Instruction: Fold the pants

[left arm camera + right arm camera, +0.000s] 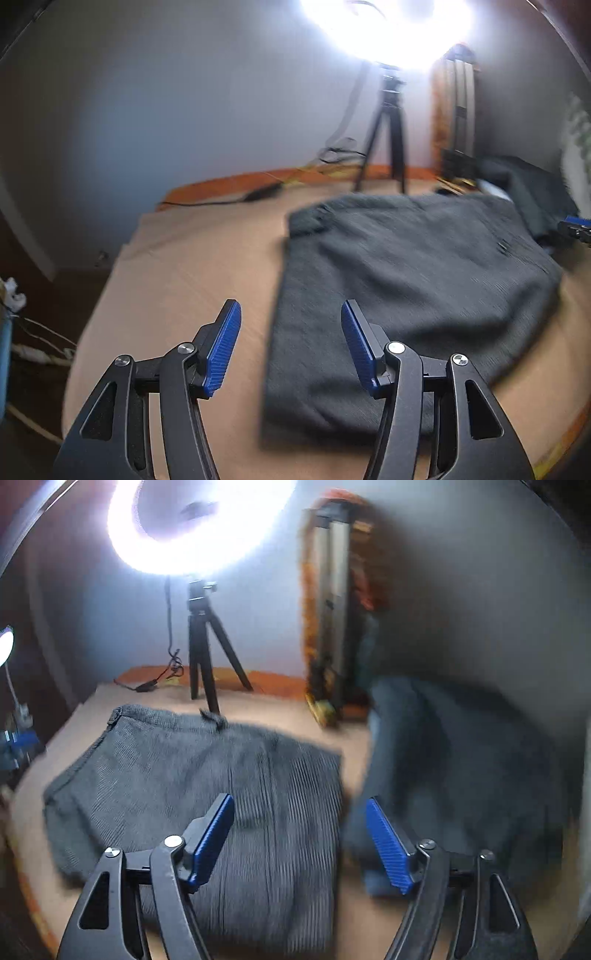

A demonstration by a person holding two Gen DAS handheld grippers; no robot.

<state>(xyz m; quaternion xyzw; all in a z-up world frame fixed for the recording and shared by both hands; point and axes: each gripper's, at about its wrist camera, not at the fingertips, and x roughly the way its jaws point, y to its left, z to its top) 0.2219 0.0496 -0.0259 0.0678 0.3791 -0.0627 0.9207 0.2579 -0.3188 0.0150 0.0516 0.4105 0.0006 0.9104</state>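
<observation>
Grey pants (pixel 207 794) folded, edges seemingly aligned

Ahead of the left claw (pixel 291 317), whose jaws stand apart with nothing between them, the surface (pixel 192 266) lies bare on its left side as far as the back edge. The pants (pixel 406 288) cover the ground ahead and to its right. Beyond them a tripod (pixel 388 147) stands at the back edge, with a cable (pixel 221 201) trailing left along that edge.

The right claw (pixel 300 808) is spread above the pants' near right edge. To its right a dark pile (pixel 461 775) blocks that side; only a narrow strip of bare surface separates pile and pants. Farther ahead a framed panel (pixel 336 609) stands upright against the wall.
</observation>
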